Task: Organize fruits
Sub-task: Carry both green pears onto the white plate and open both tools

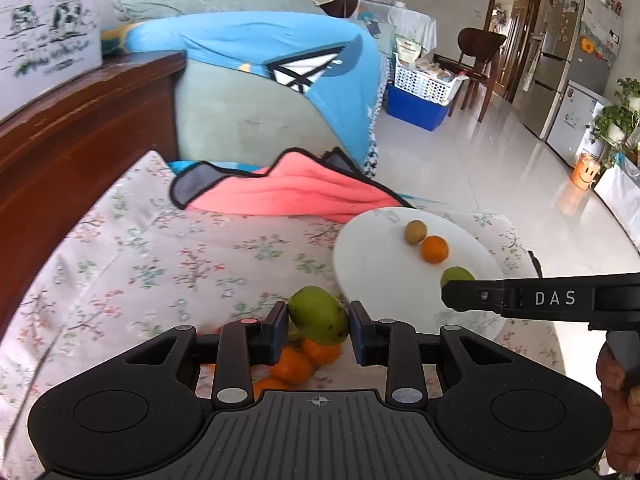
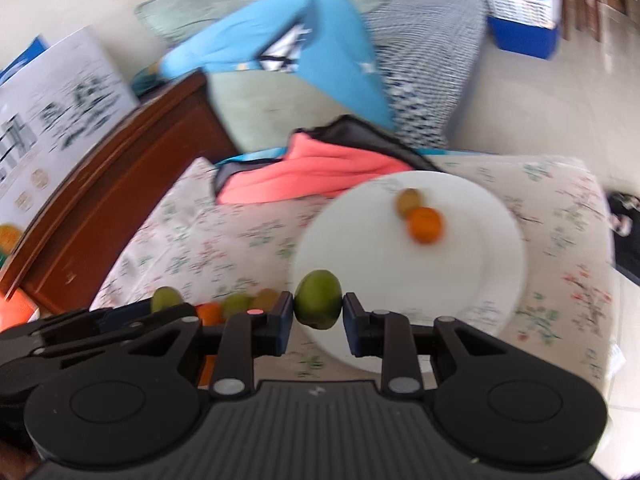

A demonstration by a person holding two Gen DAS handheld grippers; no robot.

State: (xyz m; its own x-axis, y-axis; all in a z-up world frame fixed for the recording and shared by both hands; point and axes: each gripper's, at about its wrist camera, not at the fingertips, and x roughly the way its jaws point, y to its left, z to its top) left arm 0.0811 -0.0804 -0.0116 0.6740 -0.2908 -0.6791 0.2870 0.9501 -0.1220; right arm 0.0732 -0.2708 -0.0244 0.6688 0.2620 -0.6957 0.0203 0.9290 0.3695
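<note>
My left gripper [image 1: 319, 322] is shut on a green mango [image 1: 319, 314], held above a pile of oranges [image 1: 298, 362] on the flowered cloth. My right gripper [image 2: 319, 308] is shut on a second green mango [image 2: 319, 299] over the near edge of a white plate [image 2: 480, 280]. The plate holds a kiwi [image 2: 409, 202] and an orange [image 2: 425, 224]. In the left wrist view the plate [image 1: 380, 272] shows the kiwi [image 1: 415, 232], the orange [image 1: 435, 249] and the right gripper's mango [image 1: 457, 276] behind the right gripper's finger. Loose fruits [image 2: 240, 304] lie left of my right gripper.
A coral and grey cloth [image 1: 288, 196] lies at the back of the flowered surface. A dark wooden headboard [image 1: 80, 128] runs along the left. A blue and green cushion pile [image 1: 260, 80] stands behind. The tiled floor [image 1: 500, 168] drops away at the right.
</note>
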